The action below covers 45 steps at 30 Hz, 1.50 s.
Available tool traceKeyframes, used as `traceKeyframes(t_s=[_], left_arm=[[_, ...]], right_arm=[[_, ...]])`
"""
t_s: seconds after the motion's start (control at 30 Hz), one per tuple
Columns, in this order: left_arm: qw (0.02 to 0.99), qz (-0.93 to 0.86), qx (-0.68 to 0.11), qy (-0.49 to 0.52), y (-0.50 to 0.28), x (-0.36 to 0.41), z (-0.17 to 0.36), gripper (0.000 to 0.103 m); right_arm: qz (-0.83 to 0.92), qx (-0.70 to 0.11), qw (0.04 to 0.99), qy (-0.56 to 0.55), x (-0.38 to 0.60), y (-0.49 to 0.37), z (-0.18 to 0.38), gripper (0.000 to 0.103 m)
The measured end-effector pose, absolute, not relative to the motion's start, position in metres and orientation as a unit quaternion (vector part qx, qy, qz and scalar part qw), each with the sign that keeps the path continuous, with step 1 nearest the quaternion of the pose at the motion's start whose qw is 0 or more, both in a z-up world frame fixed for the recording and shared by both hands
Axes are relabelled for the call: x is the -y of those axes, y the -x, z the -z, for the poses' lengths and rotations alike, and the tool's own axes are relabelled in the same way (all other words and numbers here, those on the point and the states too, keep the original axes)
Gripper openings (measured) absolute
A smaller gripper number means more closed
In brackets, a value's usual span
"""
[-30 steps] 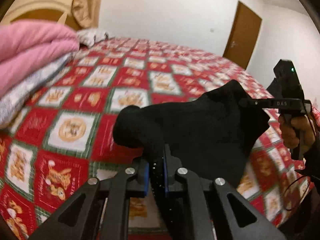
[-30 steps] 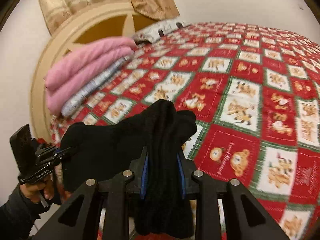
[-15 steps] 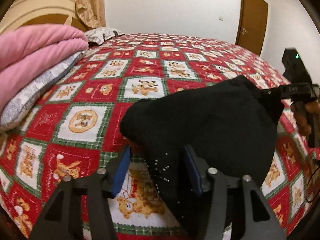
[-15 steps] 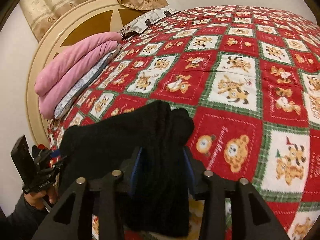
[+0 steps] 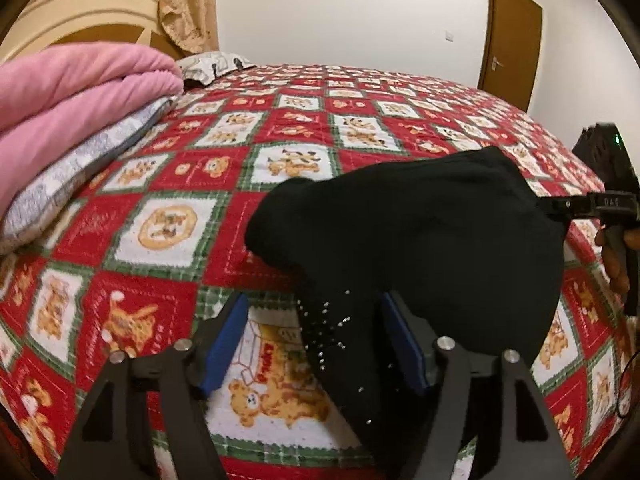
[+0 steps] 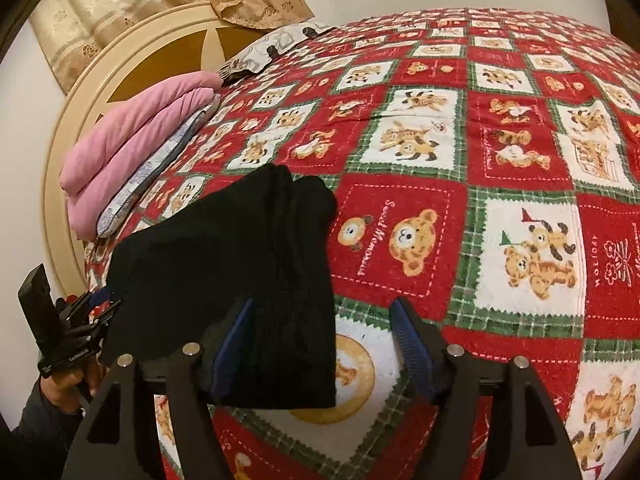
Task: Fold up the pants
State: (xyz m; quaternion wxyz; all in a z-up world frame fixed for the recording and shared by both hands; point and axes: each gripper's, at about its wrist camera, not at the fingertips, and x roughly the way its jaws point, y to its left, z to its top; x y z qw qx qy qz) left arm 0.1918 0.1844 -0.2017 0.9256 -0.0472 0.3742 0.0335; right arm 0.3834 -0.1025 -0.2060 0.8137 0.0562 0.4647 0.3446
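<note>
left tool [image 5: 312, 344] spread, right tool [image 6: 322, 344] spread | black pants [image 5: 420, 240] loose on bed [image 5: 168, 232] near edge | risk: fold slumps open or slides off

**Teddy-bear quilt covers bedroom bed**

A red, green and white patchwork bedspread [image 5: 168, 224] printed with bears spans the bed. A folded pink blanket [image 5: 68, 96] rests on a grey-patterned pillow [image 6: 156, 164] near the round cream headboard [image 6: 132, 60]; a brown door [image 5: 512, 36] stands shut.
</note>
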Motion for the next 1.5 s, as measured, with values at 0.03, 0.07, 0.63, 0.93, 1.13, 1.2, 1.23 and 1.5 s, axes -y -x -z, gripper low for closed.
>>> traceKeyframes(t_s=[0.03,0.07,0.63,0.93,1.13,1.2,1.23,1.5], left_arm=[[0.926,-0.037,-0.373,0.051,-0.191,-0.186,0.202,0.079],[0.926,-0.042,-0.372,0.054,-0.190,-0.187,0.203,0.084],[0.940,-0.022,-0.341,0.012,-0.128,-0.153,0.150,0.088],[0.959,0.013,-0.282,0.031,-0.084,-0.127,0.107,0.089],[0.966,0.026,-0.251,0.052,-0.070,-0.120,0.095,0.098],[0.967,0.031,-0.248,0.054,-0.070,-0.118,0.094,0.098],[0.967,0.030,-0.248,0.054,-0.069,-0.118,0.094,0.098],[0.967,0.026,-0.249,0.055,-0.067,-0.114,0.099,0.098]], right_arm=[[-0.343,-0.464,0.815,-0.054,0.102,-0.383,0.206,0.071],[-0.340,-0.464,0.817,-0.054,0.102,-0.382,0.205,0.071],[-0.245,-0.388,0.886,-0.059,0.144,-0.301,0.132,0.073],[-0.276,-0.314,0.908,-0.026,0.130,-0.185,0.088,0.073],[-0.251,-0.285,0.925,-0.004,0.137,-0.142,0.083,0.073],[-0.246,-0.280,0.928,0.000,0.139,-0.134,0.084,0.073],[-0.246,-0.279,0.928,0.002,0.139,-0.131,0.084,0.073],[-0.257,-0.278,0.926,0.001,0.134,-0.120,0.085,0.073]])
